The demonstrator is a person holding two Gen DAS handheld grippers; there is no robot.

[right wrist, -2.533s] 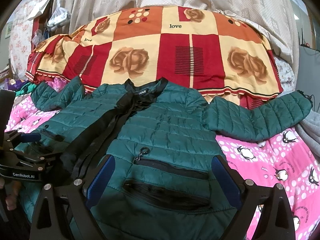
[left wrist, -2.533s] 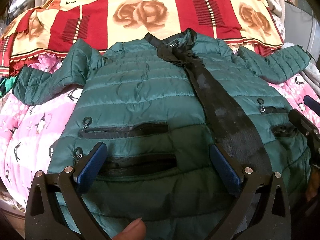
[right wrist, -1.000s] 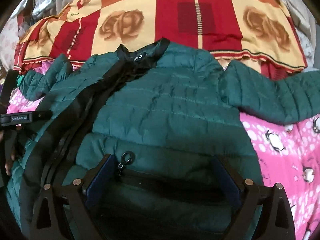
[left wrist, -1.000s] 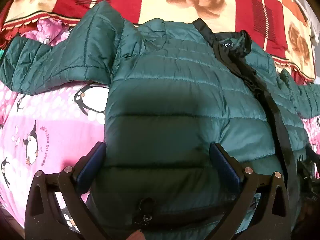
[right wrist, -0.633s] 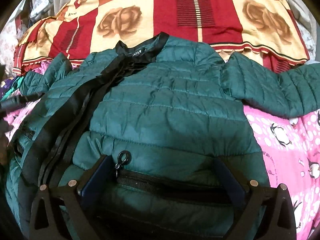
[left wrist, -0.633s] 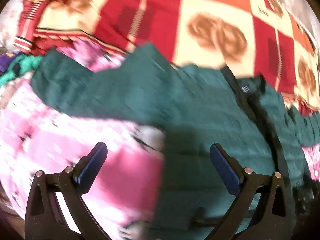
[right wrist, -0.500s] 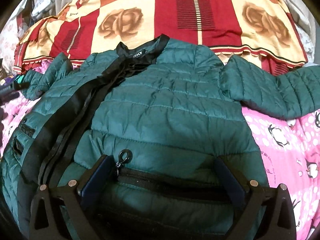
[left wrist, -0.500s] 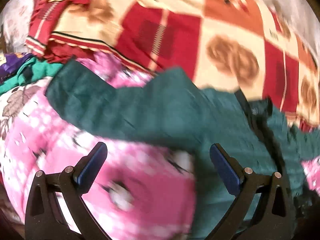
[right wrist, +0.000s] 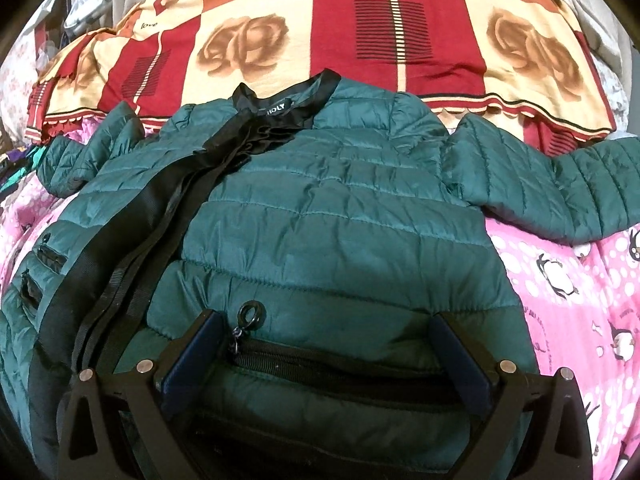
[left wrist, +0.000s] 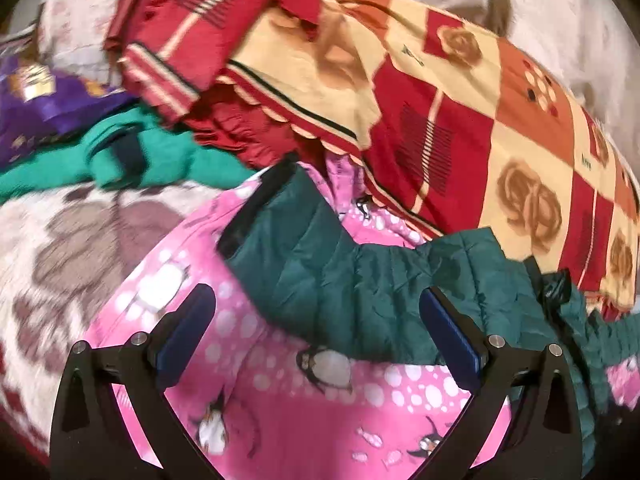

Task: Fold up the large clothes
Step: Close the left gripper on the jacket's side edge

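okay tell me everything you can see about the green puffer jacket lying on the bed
The green puffer jacket is dark green, quilted in horizontal bands, shiny like nylon. It lies front up and spread on the pink penguin blanket, collar toward the red rose-patterned quilt. A black collar with a HOLY label, a black front placket and zip pockets with ring pulls show. Both sleeves stretch outward; the left sleeve ends in a black cuff. The right tool stands open, straddling a pocket. The left tool is open in front of the sleeve.
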